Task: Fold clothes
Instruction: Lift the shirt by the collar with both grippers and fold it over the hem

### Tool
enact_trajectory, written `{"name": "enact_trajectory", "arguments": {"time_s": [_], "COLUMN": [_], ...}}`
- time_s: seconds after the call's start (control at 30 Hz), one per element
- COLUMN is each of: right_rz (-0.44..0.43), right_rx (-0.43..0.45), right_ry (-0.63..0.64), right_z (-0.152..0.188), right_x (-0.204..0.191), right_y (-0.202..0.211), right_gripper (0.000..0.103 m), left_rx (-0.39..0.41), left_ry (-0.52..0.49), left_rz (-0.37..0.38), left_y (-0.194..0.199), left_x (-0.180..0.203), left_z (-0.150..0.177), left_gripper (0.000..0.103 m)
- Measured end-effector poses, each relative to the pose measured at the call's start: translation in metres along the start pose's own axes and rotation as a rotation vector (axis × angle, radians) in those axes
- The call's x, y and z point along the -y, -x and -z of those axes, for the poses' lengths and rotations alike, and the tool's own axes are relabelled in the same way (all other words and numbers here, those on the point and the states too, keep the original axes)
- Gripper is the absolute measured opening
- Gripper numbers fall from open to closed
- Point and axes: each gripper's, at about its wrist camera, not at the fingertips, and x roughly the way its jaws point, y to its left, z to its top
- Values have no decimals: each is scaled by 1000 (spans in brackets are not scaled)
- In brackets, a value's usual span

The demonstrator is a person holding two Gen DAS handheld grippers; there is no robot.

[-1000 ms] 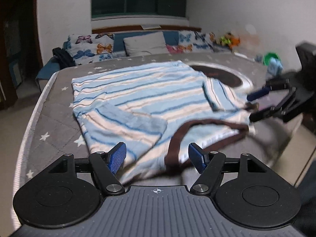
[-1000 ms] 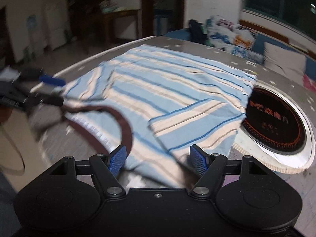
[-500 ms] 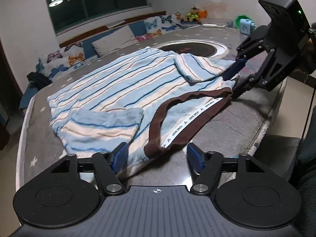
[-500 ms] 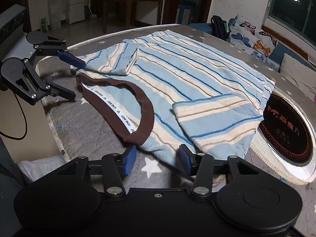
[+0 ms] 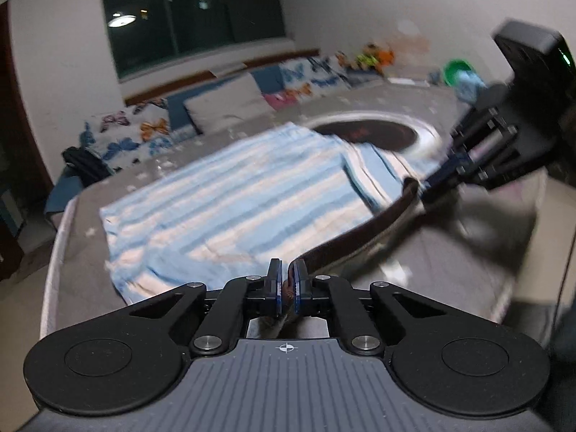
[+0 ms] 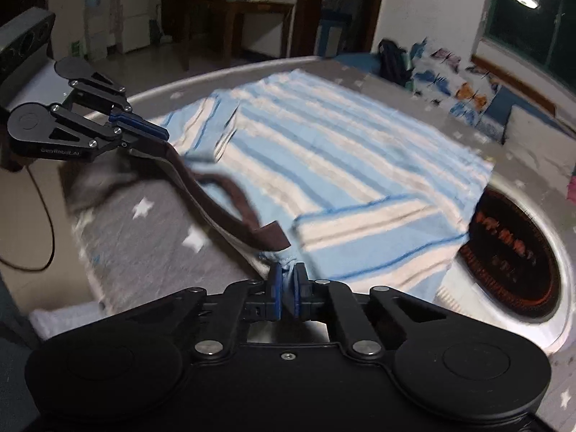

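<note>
A blue and cream striped shirt (image 5: 230, 201) with a brown neckband (image 5: 360, 234) lies on a grey star-patterned table (image 5: 450, 252), both sleeves folded inward. My left gripper (image 5: 286, 284) is shut on the shirt's near shoulder at the neckband. It also shows in the right wrist view (image 6: 158, 135), pinching that end. My right gripper (image 6: 286, 284) is shut on the other shoulder of the shirt (image 6: 342, 165), and shows in the left wrist view (image 5: 437, 178). The neckband (image 6: 223, 208) hangs stretched and lifted between them.
A round black hotplate (image 6: 514, 252) is set into the table beyond the shirt, also in the left wrist view (image 5: 367, 133). A bench with butterfly cushions (image 5: 136, 133) runs under the window. A green tub (image 5: 457, 70) and toys sit at the far right.
Both grippers were open at the shirt's near edge; they have closed on the two shoulders and lifted them, pulling the brown neckband taut.
</note>
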Motion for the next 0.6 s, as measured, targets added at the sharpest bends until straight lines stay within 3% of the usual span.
{"name": "enact_trajectory", "arguments": {"time_s": [0.2, 0.27, 0.37, 0.6], "right_rz": [10, 7, -4, 25], "right_rx": [6, 1, -11, -46], "right_ry": [-3, 9, 40, 124], "right_z": [-10, -8, -1, 14], "right_x": [20, 21, 20, 12], "right_y": [-13, -9, -3, -15], "right_gripper": [10, 31, 45, 47], "left_rx": [-5, -13, -20, -39], "left_ry": [82, 101, 129, 152], "left_rz": [-43, -47, -40, -31], "left_y": [-32, -38, -44, -53], "left_x": [-21, -26, -34, -39], "left_z": [-16, -17, -15, -10], "left_gripper": [6, 5, 5, 5]}}
